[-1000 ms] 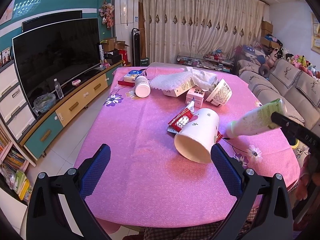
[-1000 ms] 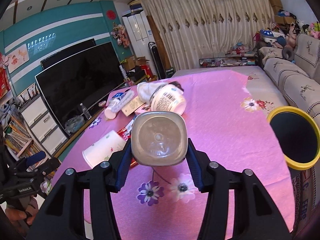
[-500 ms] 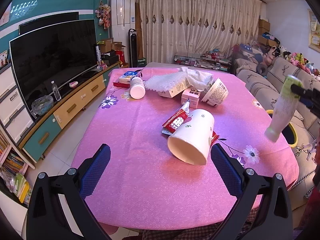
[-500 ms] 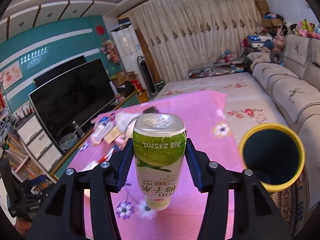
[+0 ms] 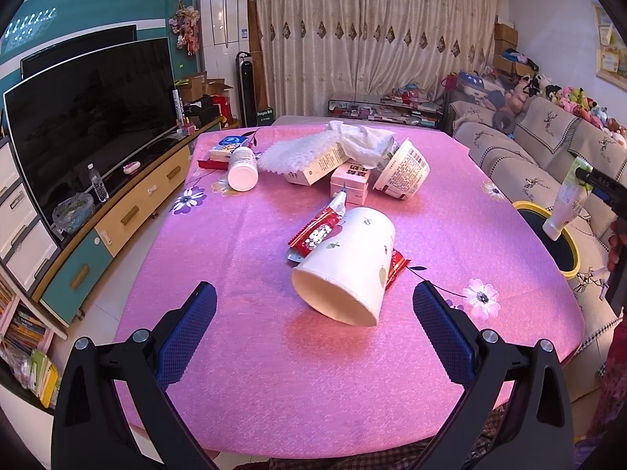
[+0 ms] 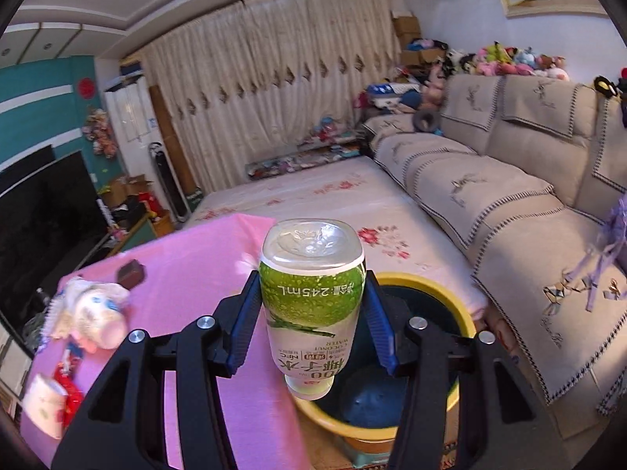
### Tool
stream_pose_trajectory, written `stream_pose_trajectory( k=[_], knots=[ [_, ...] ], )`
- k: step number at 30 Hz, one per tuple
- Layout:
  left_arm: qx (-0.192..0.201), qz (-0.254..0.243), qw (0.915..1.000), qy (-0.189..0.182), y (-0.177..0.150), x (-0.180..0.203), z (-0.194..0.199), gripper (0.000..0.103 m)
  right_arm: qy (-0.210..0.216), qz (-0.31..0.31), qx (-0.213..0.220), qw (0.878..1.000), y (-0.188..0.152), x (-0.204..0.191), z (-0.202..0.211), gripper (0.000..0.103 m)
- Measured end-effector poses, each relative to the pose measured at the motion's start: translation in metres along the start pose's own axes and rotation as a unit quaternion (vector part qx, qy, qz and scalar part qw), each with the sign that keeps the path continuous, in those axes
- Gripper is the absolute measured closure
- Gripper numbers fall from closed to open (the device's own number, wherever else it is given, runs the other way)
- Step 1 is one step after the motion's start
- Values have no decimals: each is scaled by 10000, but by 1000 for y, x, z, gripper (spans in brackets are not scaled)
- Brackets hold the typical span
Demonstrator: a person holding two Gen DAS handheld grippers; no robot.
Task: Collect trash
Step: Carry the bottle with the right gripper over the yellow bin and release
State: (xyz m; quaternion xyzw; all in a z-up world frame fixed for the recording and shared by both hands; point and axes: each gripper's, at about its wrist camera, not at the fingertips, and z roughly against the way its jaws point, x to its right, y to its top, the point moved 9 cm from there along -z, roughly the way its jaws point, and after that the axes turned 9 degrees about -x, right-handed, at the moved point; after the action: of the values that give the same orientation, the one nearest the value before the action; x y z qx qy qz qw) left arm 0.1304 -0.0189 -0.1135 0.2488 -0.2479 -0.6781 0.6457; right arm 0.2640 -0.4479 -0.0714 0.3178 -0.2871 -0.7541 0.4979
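My right gripper [image 6: 312, 305] is shut on a green-and-white drink bottle [image 6: 311, 313], held cap down above the yellow-rimmed bin [image 6: 462, 313]. The left wrist view shows the same bottle [image 5: 566, 205] hanging over the bin [image 5: 527, 206] at the table's right side. My left gripper [image 5: 313, 313] stands open low over the pink table [image 5: 235, 254]. Just ahead of it lies a white paper cup [image 5: 347, 266] on its side, on a red wrapper [image 5: 315, 233]. Farther back lie a white jar [image 5: 243, 170], a noodle tub [image 5: 403, 174], a pink box [image 5: 350, 180] and crumpled tissue [image 5: 364, 141].
A TV [image 5: 86, 117] on a low cabinet [image 5: 129, 211] runs along the left. A beige sofa [image 6: 509, 203] stands right of the bin. A bed with a flowered cover [image 6: 313, 203] lies beyond the table. A person's hand [image 5: 615, 243] shows at the right edge.
My right gripper swung right off the table with the bottle and tipped it cap down over the bin. The left gripper crept slightly toward the paper cup.
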Motion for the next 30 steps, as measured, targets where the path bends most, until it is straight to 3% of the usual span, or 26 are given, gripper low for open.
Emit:
stream_pose_trajectory(
  k=[11, 21, 30],
  knots=[
    [-191, -85, 9997, -143, 2, 18, -22, 4, -893, 91, -1175, 9890, -70, 59, -118, 54],
    [-224, -140, 9994, -231, 6, 27, -35, 4, -1048, 103, -1583, 9818, -96, 67, -145, 53],
    [-299, -80, 9987, -409, 6, 29, -42, 4, -1075, 134, -1416, 9840, -89, 67, -134, 48]
  ],
)
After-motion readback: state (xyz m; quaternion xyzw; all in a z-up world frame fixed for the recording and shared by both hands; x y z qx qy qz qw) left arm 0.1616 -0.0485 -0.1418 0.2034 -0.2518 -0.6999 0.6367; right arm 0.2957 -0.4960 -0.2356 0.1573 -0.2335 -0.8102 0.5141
